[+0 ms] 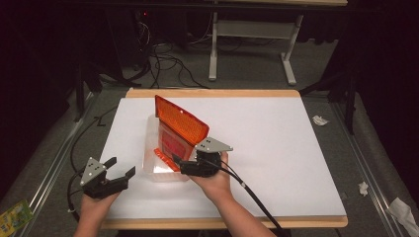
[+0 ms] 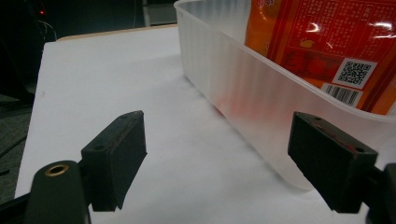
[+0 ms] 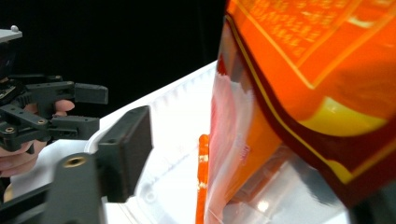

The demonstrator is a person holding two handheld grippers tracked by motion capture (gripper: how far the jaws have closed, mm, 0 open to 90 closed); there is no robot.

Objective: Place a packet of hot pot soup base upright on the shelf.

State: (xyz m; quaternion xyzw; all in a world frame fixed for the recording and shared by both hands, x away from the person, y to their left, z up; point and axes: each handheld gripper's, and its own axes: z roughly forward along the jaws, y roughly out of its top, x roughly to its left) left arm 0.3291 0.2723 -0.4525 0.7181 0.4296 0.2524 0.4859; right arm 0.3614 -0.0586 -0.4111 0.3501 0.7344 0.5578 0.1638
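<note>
orange snack bag point(image 1: 179, 129) is stood tilted in clear tub point(image 1: 149, 148), frame centre-left; right gripper point(image 1: 184, 163) fingers spread wide beside it, nothing gripped; left gripper point(image 1: 120, 169) fingers wide, empty; bag may be toppled if nudged.

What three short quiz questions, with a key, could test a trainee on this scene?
1. True or false: the orange packet stands in the clear plastic tub.
2. Which gripper is beside the packet: A left, B right?
3. What is between the left gripper's jaws?

Key:
1. True; it leans upright inside the tub.
2. B; the right gripper is at the packet's lower edge with its jaws apart.
3. Nothing; it is open over the white table, just left of the tub.
</note>
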